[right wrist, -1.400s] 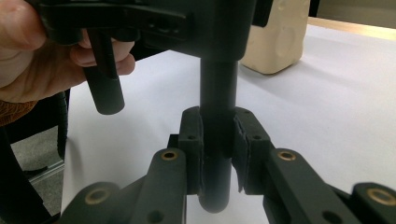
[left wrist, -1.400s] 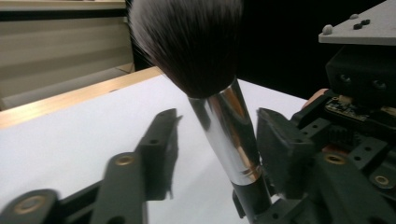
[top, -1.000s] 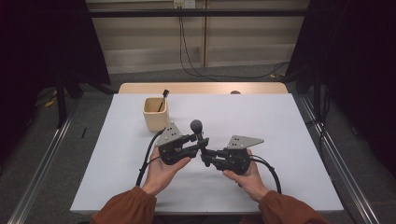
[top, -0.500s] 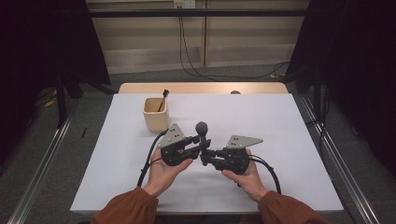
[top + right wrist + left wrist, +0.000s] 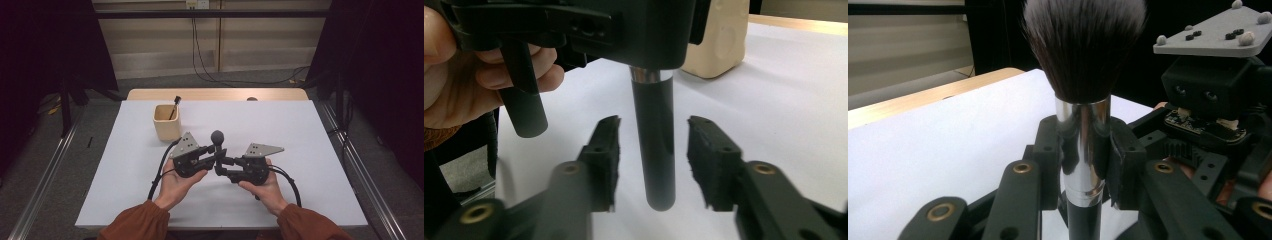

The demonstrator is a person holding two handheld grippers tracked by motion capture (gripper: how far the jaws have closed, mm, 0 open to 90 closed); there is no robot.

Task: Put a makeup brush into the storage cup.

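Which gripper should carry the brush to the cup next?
Left. The left gripper clamps the brush at its ferrule, upright, and sits nearer the cup. The right gripper's jaws have just been opening, pads clear of the handle.

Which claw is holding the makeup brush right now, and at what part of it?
The left claw clamps the makeup brush upright at its silver ferrule. The right claw has just been opening; its pads stand clear of the black handle between them.

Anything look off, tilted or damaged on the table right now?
Nothing stands out. The makeup brush stands upright, clamped at its ferrule by the left hand-held gripper. The right hand-held gripper has just been opening, pads clear of the handle between them.
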